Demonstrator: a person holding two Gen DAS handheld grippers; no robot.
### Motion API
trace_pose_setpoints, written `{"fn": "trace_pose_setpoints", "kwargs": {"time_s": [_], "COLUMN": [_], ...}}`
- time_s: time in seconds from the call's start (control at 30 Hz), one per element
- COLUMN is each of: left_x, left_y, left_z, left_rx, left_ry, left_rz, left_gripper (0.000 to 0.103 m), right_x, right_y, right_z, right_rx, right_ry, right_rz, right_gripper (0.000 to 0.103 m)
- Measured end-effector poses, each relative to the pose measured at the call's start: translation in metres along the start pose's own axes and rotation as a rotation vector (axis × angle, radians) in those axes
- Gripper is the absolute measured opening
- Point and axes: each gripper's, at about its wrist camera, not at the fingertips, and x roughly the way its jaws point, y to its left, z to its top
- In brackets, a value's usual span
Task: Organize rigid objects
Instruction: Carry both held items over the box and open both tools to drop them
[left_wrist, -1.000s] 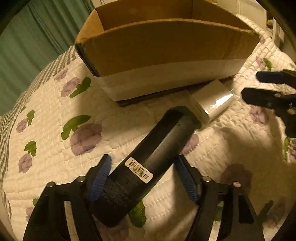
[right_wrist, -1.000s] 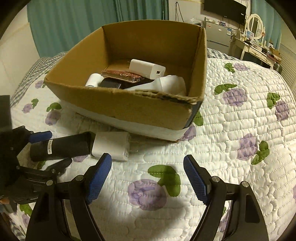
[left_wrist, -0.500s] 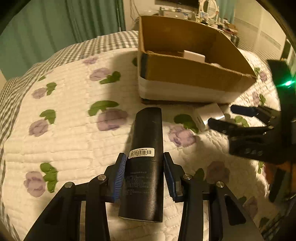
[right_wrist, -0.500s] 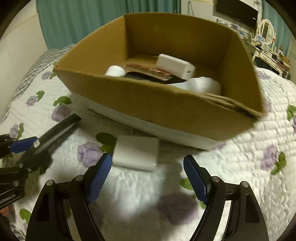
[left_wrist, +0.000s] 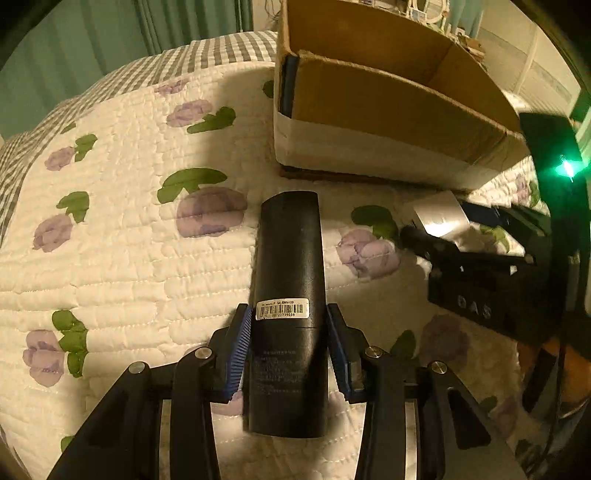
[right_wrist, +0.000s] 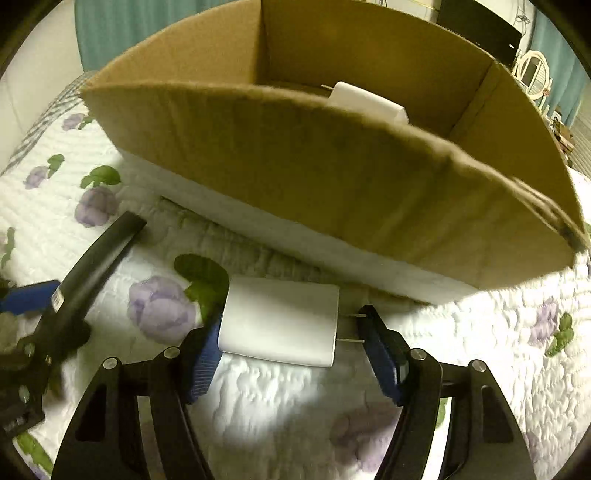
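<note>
My left gripper is shut on a long black device with a barcode label; it also shows in the right wrist view, lifted off the quilt. My right gripper is open, its blue pads on either side of a white plug adapter that lies on the quilt; the left pad touches it, the right pad stands near its prongs. The adapter also shows in the left wrist view. A cardboard box stands just behind it, with a white block inside.
The flowered white quilt covers the bed. The box sits to the right ahead of my left gripper. Green curtains hang behind. The right gripper's body is close on the left gripper's right.
My left gripper shut on the black device and raised it. My right gripper moved down and forward until its open pads came around the white adapter.
</note>
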Motion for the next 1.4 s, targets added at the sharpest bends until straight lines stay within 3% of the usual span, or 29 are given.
{"fn": "trace_pose_setpoints", "kwargs": {"time_s": [0.1, 0.27, 0.6, 0.83, 1.07, 1.4], "left_x": [-0.013, -0.042, -0.097, -0.130, -0.129, -0.084], "left_y": [0.002, -0.008, -0.020, -0.028, -0.033, -0.037], "left_z": [0.000, -0.002, 0.013, 0.037, 0.083, 0.145], "left_rx": [-0.041, -0.028, 0.013, 0.030, 0.033, 0.056], "left_ry": [-0.009, -0.045, -0.148, -0.239, -0.292, -0.298], "left_rz": [-0.058, -0.066, -0.042, -0.024, -0.011, 0.008], "left_gripper": [0.040, 0.040, 0.040, 0.040, 0.040, 0.040], "right_x": [-0.012, -0.038, -0.115, -0.159, -0.168, -0.147], "right_y": [-0.002, -0.005, -0.013, -0.024, -0.041, -0.068], "right_z": [-0.007, -0.015, -0.026, -0.007, 0.031, 0.079], "right_rx": [0.001, 0.015, 0.015, 0.003, 0.008, 0.027], "right_ry": [-0.006, -0.034, -0.115, -0.204, -0.275, -0.317], "right_rz": [0.014, 0.023, 0.031, 0.002, -0.010, -0.024], "right_gripper": [0.070, 0.070, 0.070, 0.070, 0.070, 0.070]}}
